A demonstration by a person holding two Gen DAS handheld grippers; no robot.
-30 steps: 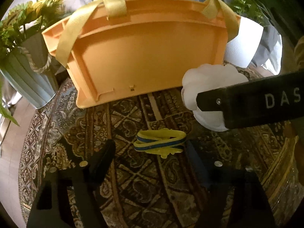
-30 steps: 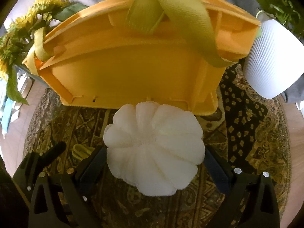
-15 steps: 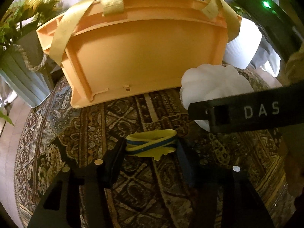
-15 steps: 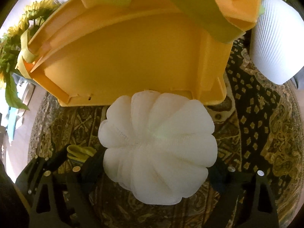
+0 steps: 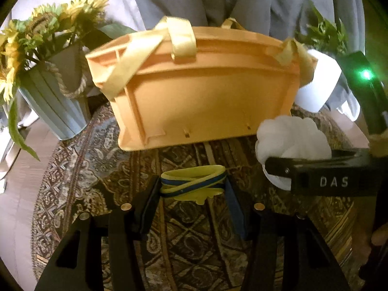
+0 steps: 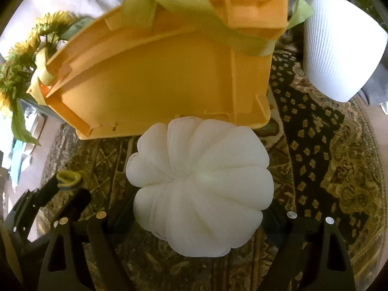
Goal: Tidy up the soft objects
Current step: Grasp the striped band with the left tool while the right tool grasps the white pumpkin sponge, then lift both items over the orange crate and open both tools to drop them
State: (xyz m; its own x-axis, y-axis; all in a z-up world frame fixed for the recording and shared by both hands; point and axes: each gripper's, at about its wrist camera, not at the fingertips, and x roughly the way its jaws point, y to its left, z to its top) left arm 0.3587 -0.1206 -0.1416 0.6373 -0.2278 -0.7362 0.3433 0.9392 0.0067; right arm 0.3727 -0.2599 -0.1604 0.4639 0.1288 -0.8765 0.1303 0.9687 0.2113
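A yellow and blue elastic band (image 5: 194,172) is pinched between the pads of my left gripper (image 5: 192,186), just above the patterned cloth. To its right lies a white pumpkin-shaped cushion (image 5: 291,135), with one finger of my right gripper (image 5: 315,179) across its front. In the right wrist view the cushion (image 6: 201,169) fills the gap of my right gripper (image 6: 197,208); its jaws are closing and press on both flanks, fingertips hidden behind it. An orange basket (image 5: 206,101) with yellow straps stands right behind both objects. The left gripper (image 6: 65,186) with the band (image 6: 69,178) shows at lower left.
A round patterned cloth (image 5: 97,169) covers the table. A grey pot of sunflowers (image 5: 55,101) stands at back left, a white ribbed plant pot (image 6: 339,48) at back right. A person in grey clothing (image 5: 230,0) stands behind the basket (image 6: 157,77).
My left jaws came together on the band and rose slightly with it. My right gripper moved closer over the cushion and its jaws narrowed onto its sides.
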